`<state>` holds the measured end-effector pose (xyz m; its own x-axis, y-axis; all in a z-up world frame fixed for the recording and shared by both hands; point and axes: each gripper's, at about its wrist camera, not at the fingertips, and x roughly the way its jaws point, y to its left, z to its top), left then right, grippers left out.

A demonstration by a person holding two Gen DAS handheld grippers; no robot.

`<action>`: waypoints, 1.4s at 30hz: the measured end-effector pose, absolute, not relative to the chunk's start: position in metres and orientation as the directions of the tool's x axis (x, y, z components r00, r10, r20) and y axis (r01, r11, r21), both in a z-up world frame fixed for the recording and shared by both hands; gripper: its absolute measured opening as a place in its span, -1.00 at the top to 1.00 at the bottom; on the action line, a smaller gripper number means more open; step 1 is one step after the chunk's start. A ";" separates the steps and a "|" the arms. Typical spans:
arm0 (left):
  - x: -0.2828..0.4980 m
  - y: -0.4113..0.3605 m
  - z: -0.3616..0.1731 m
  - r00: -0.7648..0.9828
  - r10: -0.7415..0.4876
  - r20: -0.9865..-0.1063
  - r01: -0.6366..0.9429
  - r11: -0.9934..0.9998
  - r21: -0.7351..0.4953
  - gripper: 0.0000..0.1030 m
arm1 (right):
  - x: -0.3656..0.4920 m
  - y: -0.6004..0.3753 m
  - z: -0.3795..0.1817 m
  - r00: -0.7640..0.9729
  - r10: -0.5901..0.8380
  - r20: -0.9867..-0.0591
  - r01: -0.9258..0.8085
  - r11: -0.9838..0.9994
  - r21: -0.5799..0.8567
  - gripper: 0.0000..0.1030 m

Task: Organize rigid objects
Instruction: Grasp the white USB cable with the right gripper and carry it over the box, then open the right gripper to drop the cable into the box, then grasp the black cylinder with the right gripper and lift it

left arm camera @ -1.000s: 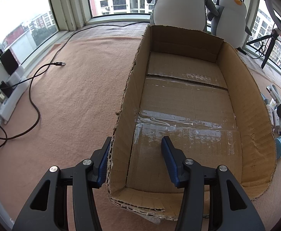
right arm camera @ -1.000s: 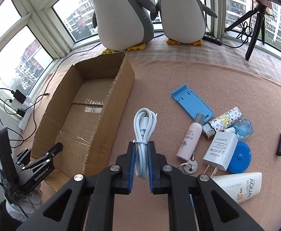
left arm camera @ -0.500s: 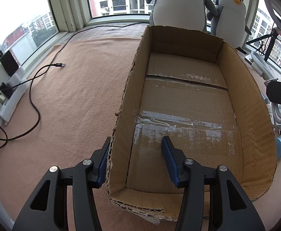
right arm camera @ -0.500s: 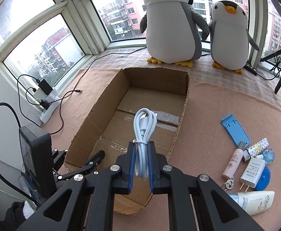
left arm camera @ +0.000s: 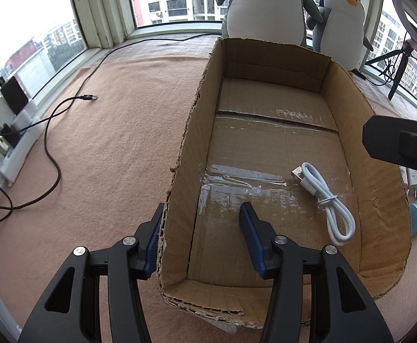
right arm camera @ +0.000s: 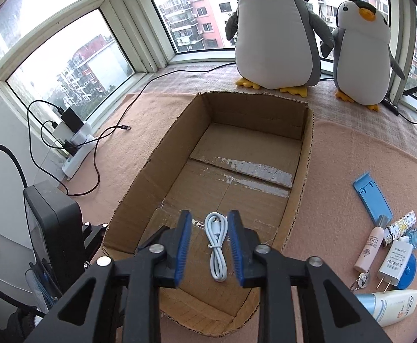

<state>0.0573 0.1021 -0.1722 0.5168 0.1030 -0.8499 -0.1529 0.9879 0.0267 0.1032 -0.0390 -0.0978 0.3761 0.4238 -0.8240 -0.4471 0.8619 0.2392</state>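
An open cardboard box (left arm camera: 380, 171) (right arm camera: 302, 154) lies on the pink carpet. A coiled white USB cable (left arm camera: 325, 197) (right arm camera: 215, 245) lies loose on the box floor. My right gripper (right arm camera: 210, 245) is open above the box, one finger on each side of the cable, which is free of the pads. My left gripper (left arm camera: 201, 237) is open and straddles the box's near left wall (left arm camera: 180, 171), one finger outside and one inside. Loose items lie right of the box: a white charger (right arm camera: 394, 263), a pink bottle (right arm camera: 368, 248), a sunscreen tube (right arm camera: 388, 305) and a blue phone stand (right arm camera: 371, 200).
Two plush penguins (right arm camera: 277, 31) stand behind the box at the window. A black cable (left arm camera: 51, 131) and a power strip (left arm camera: 17, 148) lie on the carpet at the left. A tripod (left arm camera: 394, 71) stands at the far right.
My right gripper has moved over the box, opened and let go of the white cable, which now lies on the box floor. My left gripper has not moved.
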 end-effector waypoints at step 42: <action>0.057 0.101 -0.173 0.515 0.114 -0.849 -0.149 0.988 0.043 0.04 | 0.136 -0.392 -0.152 0.374 -0.020 -0.927 0.263 0.961 0.086 -0.14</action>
